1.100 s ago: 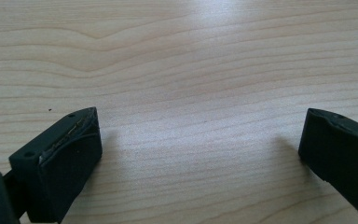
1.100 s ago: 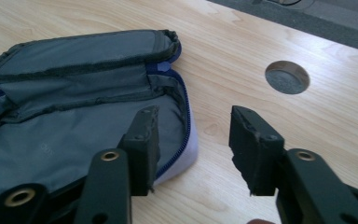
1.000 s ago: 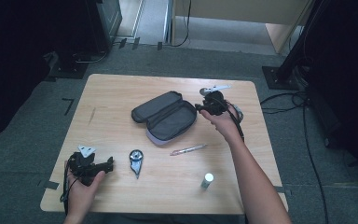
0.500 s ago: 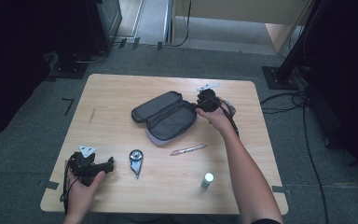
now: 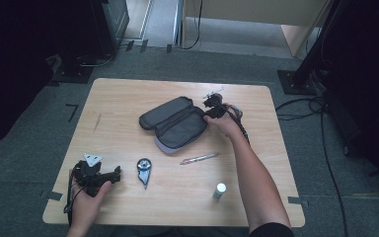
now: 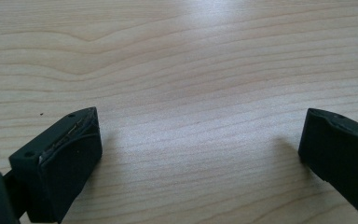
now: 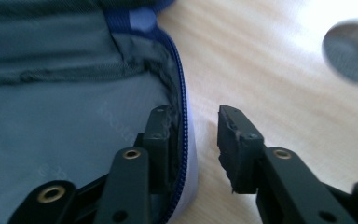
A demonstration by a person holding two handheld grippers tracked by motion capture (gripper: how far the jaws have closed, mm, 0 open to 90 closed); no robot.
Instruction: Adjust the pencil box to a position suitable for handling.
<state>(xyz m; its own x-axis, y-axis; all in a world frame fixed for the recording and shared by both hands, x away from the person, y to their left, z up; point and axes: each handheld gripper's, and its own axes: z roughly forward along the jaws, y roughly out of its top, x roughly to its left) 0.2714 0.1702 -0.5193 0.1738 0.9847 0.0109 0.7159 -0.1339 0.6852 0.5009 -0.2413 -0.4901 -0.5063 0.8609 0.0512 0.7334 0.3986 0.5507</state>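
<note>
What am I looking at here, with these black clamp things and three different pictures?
A person sits at a wooden table and holds a hand tool with two black jaws in each hand. The wide picture comes from a camera above the table. The other two come from small cameras riding on the tools, looking along their jaws.

The left gripper rests near the table's front edge, jaws wide apart over bare wood, holding nothing.

The right gripper has just been closing its jaws. They straddle the zipped rim of an open grey pencil case, one jaw inside and one outside, with a gap left on the outer side.

Also on the table: a pen, a small round-headed tool and a little bottle.
</note>
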